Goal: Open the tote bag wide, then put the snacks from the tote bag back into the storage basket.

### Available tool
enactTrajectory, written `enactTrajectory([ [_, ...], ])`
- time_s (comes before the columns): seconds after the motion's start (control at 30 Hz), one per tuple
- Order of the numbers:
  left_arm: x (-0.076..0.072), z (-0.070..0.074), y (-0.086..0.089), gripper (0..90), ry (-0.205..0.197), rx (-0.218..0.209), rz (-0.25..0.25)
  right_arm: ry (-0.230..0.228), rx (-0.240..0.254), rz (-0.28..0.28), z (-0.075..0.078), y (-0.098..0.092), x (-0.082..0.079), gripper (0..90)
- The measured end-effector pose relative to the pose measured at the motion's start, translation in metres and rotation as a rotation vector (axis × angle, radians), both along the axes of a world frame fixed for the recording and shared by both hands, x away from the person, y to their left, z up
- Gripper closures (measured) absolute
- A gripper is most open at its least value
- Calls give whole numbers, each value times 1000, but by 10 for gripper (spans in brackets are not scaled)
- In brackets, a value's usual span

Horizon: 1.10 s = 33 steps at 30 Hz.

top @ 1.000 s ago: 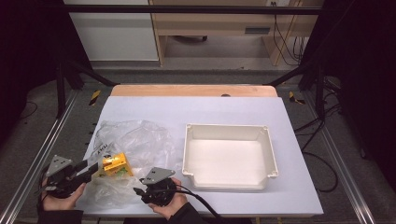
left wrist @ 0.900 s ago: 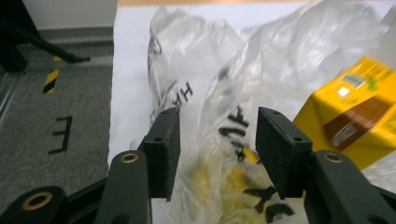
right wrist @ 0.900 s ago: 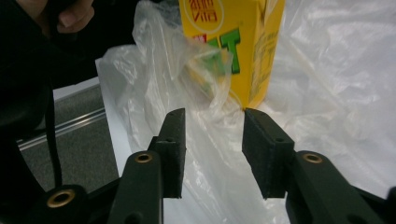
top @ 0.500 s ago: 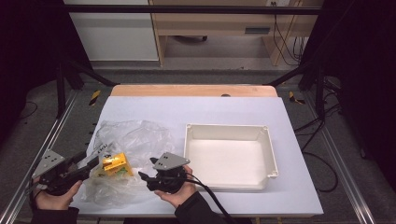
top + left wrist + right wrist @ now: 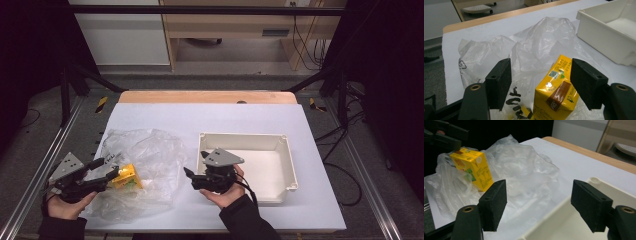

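A yellow drink carton (image 5: 125, 176) stands on a crumpled clear plastic bag (image 5: 150, 150) at the table's front left. My left gripper (image 5: 109, 167) is open, and its jaws reach the carton's near side. In the left gripper view the carton (image 5: 556, 92) sits low between the open left gripper (image 5: 542, 75) jaws, closer to the right one, with no contact visible. My right gripper (image 5: 195, 163) is held open in a hand beside the left wall of the white tray (image 5: 287, 150). The right gripper view looks past the open right gripper (image 5: 540, 202) at the bag (image 5: 524, 170), the carton (image 5: 471, 167) and the tray's rim (image 5: 596, 181).
The tray's floor is bare. A wooden strip (image 5: 207, 96) runs along the table's far edge, and metal rails (image 5: 45, 165) border both sides. The white tabletop (image 5: 215, 117) stretches behind the bag and tray. The left gripper (image 5: 444, 135) shows at the top left of the right gripper view.
The right gripper has moved from the table's front edge up and to the right, beside the tray's left wall. The left gripper has stayed at the carton with only small shifts.
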State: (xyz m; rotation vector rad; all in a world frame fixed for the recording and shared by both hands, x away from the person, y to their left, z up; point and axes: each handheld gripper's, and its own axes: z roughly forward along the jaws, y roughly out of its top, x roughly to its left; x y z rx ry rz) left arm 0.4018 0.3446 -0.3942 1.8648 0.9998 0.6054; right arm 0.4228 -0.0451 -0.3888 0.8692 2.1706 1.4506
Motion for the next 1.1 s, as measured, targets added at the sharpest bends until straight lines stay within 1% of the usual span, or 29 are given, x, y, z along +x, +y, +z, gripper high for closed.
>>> enactTrajectory([
  [0.2, 0, 0, -9, 301, 1, 43, -58, 11, -9, -60, -7, -39, -6, 270],
  [0.23, 0, 0, -10, 294, 1, 48, -61, 14, -8, -72, -8, -47, -7, 266],
  [0.3, 2, -2, -13, 281, 13, 68, -75, 11, -4, -87, -9, -58, -9, 261],
  [0.33, 3, -2, -14, 278, 11, 83, -79, 10, -2, -95, -10, -64, -11, 257],
  [0.43, 7, -4, -18, 261, 31, 90, -95, 2, 0, -117, -11, -81, -15, 249],
  [0.53, 9, -6, -21, 254, 35, 111, -108, 7, 5, -136, -12, -94, -18, 245],
  [0.7, 11, -10, -23, 267, 48, 120, -127, 11, 8, -154, -15, -108, -23, 243],
  [0.83, 13, -11, -25, 283, 60, 120, -142, 16, -18, -165, -20, -116, -27, 241],
  [0.9, 12, -11, -25, 295, 62, 123, -148, 23, -23, -172, -22, -120, -28, 241],
  [0.97, 12, -13, -25, 303, 64, 115, -149, 33, -27, -179, -25, -124, -29, 241],
  [1.1, 12, -13, -25, 303, 60, 118, -150, 38, -30, -191, -29, -131, -30, 242],
])
